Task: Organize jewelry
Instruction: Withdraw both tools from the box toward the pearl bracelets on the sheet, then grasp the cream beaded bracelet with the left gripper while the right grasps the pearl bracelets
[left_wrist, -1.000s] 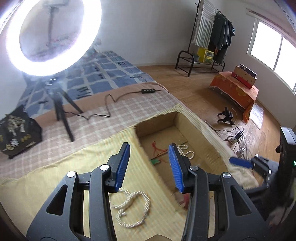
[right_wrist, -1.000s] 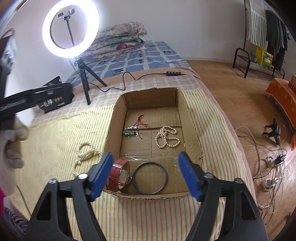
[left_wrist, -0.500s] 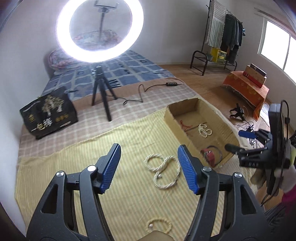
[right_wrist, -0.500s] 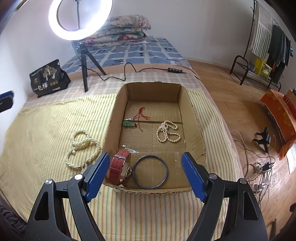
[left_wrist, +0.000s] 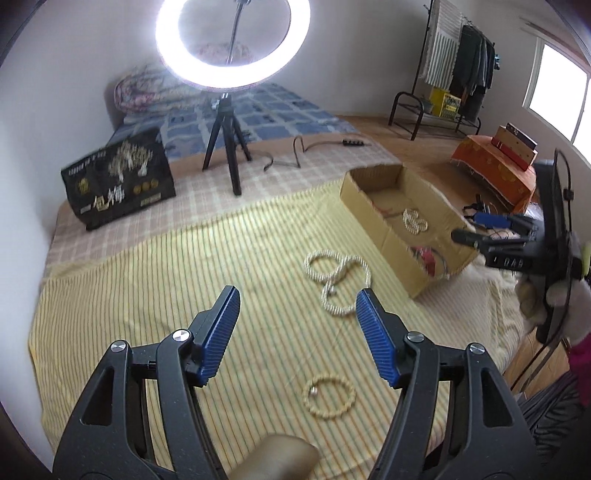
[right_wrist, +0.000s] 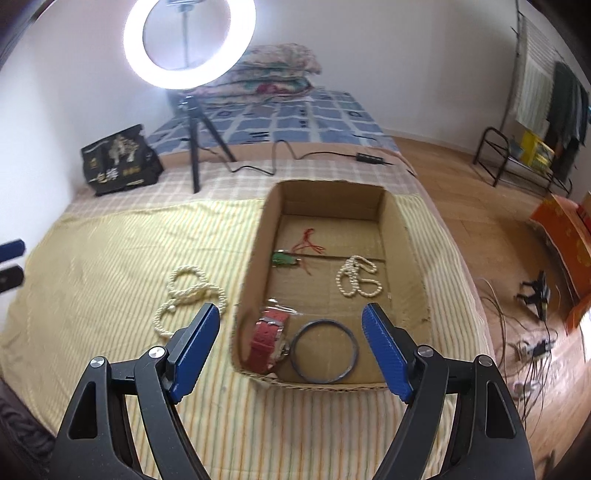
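Note:
A long pearl necklace (left_wrist: 337, 281) lies looped on the yellow striped cloth, left of the cardboard box (left_wrist: 373, 206); it also shows in the right wrist view (right_wrist: 188, 295). A small beaded bracelet (left_wrist: 328, 396) lies close below my left gripper (left_wrist: 295, 328), which is open and empty above the cloth. My right gripper (right_wrist: 291, 325) is open and empty, over the near end of the box (right_wrist: 258, 236). Inside the box lie a red watch (right_wrist: 267, 338), a dark bangle (right_wrist: 324, 351), a pearl strand (right_wrist: 356, 282) and a green pendant with red cord (right_wrist: 286, 258).
A ring light on a tripod (right_wrist: 190, 92) stands behind the cloth, with a black bag (right_wrist: 120, 160) to its left and a cable with a power strip (right_wrist: 369, 158). The bed edge drops to a wooden floor with cables (right_wrist: 532, 347) on the right.
My left gripper has pulled back and to the left, away from the box, so the pearl necklace and the small bracelet came into view. My right gripper has backed off slightly.

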